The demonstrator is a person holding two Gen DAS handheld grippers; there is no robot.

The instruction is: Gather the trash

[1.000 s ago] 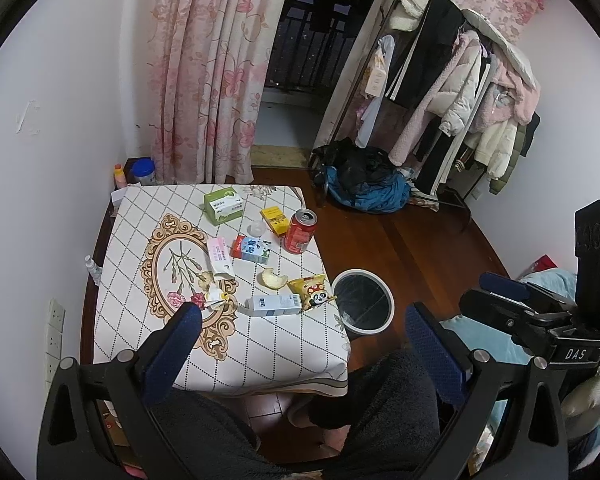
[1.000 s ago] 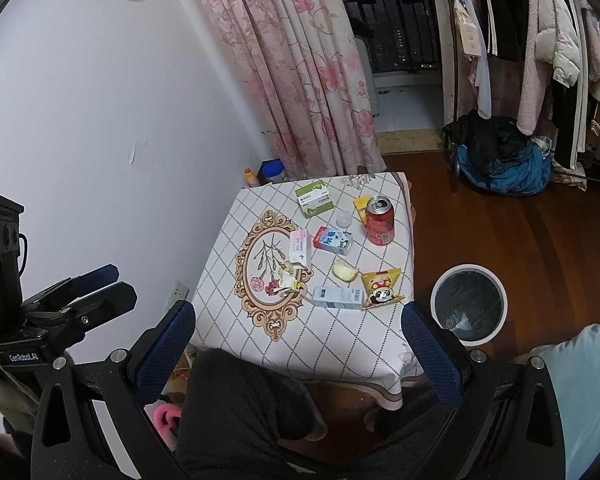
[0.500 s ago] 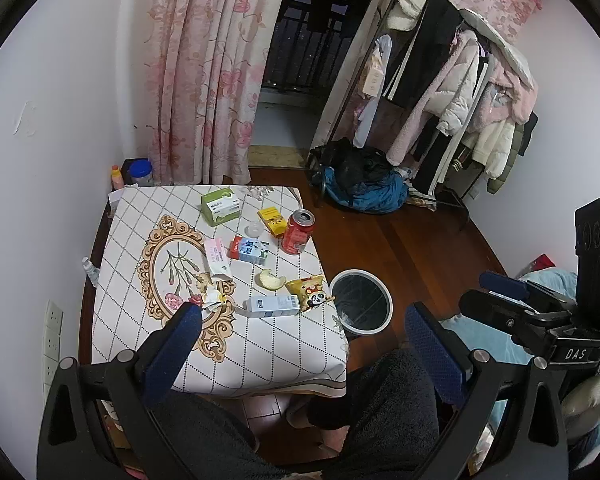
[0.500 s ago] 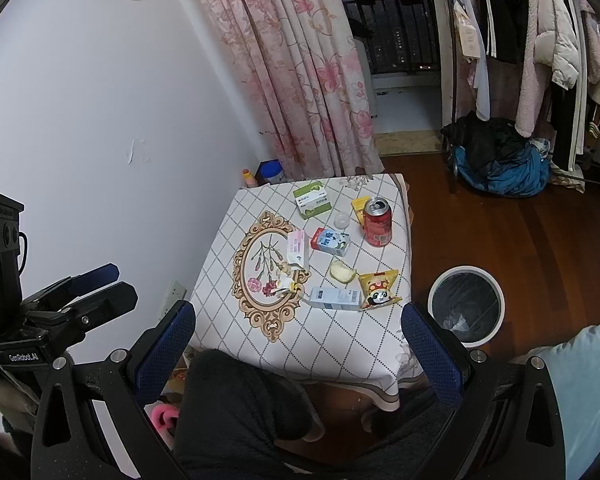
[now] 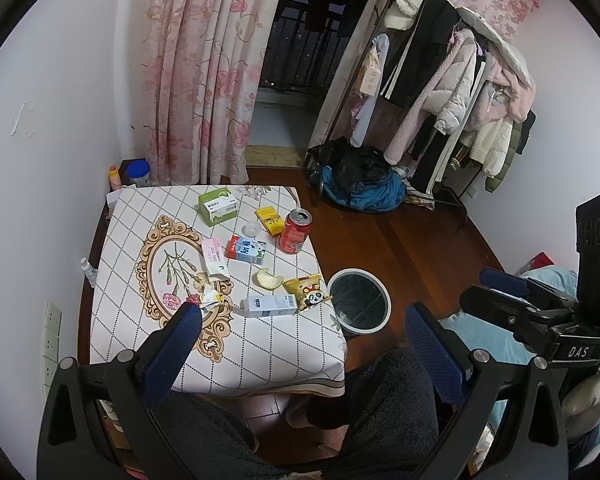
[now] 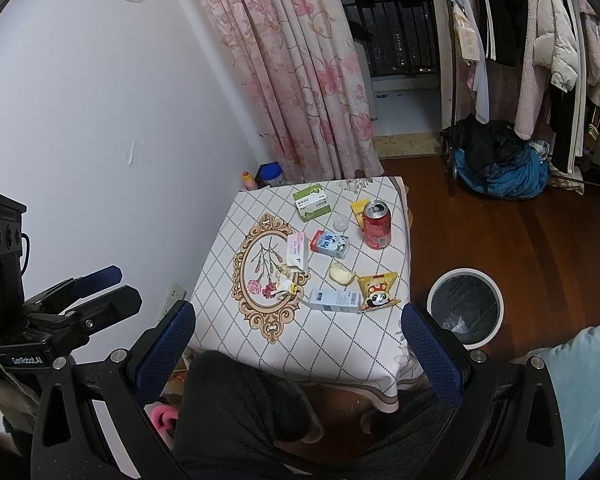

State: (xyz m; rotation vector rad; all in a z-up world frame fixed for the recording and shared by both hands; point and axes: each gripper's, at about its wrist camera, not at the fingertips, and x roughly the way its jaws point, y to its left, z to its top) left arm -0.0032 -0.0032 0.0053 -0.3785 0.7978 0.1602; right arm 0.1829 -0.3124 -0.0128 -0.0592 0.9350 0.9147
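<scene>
Both your grippers hung high, fingers spread, empty. The white carton (image 6: 335,300) lay at 12 o'clock from the right gripper (image 6: 298,340), long axis crosswise, near the table's (image 6: 320,344) front edge; bin (image 6: 465,307) at 2 o'clock. Right seemed nearer.

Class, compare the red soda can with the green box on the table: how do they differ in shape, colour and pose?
The red soda can is a cylinder; the green box is rectangular. The can stands upright with its opened top showing, while the box lies flat on a broad face. The can sits near the table's right edge; the box lies farther back, towards the curtain. Both rest untouched on the checked tablecloth.
</scene>
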